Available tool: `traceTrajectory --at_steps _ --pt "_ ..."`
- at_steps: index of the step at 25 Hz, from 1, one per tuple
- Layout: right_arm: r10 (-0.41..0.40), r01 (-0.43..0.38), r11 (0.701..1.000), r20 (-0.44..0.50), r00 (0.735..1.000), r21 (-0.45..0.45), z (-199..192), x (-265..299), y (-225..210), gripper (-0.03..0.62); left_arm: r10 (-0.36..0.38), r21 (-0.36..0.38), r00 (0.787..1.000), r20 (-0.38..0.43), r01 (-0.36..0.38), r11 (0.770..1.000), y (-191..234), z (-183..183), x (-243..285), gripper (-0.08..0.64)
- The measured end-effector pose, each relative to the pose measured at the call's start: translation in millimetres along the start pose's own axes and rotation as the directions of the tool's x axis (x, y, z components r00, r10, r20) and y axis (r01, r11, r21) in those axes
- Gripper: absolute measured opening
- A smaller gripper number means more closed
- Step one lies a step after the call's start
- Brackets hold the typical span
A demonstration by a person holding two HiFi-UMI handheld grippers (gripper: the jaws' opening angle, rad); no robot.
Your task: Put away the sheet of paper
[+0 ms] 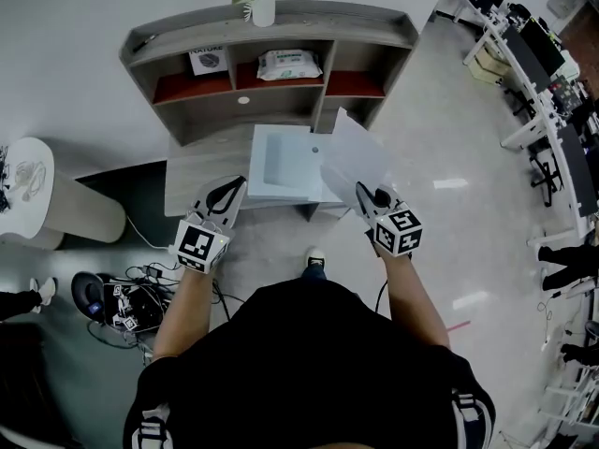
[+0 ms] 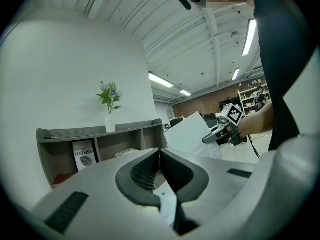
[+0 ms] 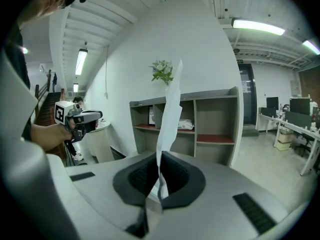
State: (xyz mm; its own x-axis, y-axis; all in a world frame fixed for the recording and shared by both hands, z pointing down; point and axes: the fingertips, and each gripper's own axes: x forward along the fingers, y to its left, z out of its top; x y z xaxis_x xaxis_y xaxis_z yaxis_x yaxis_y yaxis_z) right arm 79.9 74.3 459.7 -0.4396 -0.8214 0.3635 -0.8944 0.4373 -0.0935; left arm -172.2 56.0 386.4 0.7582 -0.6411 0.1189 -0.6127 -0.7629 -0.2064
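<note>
A white sheet of paper (image 1: 356, 152) stands up from my right gripper (image 1: 363, 191), which is shut on its lower edge. In the right gripper view the paper (image 3: 170, 109) shows edge-on, pinched between the dark pads and rising in front of the shelf unit. It hangs to the right of an open white drawer (image 1: 290, 162) in the grey desk (image 1: 201, 171). My left gripper (image 1: 234, 187) is shut with nothing in it, at the drawer's near left corner. The left gripper view shows its pads (image 2: 150, 169) meeting, with the paper (image 2: 187, 134) and the right gripper (image 2: 220, 131) beyond.
A grey shelf unit (image 1: 271, 26) stands on the desk, with a flower vase (image 1: 262, 3) on top, a wipes pack (image 1: 290, 64) and a "NATURE" box (image 1: 208, 59) inside. A round white table (image 1: 28, 190) and floor cables (image 1: 131, 297) lie left. Desks and chairs (image 1: 543, 64) line the right.
</note>
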Motion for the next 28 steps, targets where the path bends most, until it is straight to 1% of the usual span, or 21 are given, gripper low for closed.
traceTrajectory --at_steps 13,19,28 --pt "-0.004 0.004 1.000 -0.011 1.000 0.010 0.0 19.4 -34.5 0.015 0.002 -0.010 1.000 -0.029 -0.002 1.000 3.5 -5.9 28.9 0.021" --pt "-0.013 0.014 1.000 -0.018 1.000 0.015 -1.0 29.6 -49.4 0.015 0.018 -0.008 0.999 -0.046 -0.018 1.000 9.1 -8.3 36.6 0.021" --pt "0.003 -0.002 1.000 -0.034 0.999 0.007 1.6 43.1 -67.3 0.015 0.039 -0.012 0.998 -0.054 -0.040 0.999 18.2 -8.4 51.5 0.021"
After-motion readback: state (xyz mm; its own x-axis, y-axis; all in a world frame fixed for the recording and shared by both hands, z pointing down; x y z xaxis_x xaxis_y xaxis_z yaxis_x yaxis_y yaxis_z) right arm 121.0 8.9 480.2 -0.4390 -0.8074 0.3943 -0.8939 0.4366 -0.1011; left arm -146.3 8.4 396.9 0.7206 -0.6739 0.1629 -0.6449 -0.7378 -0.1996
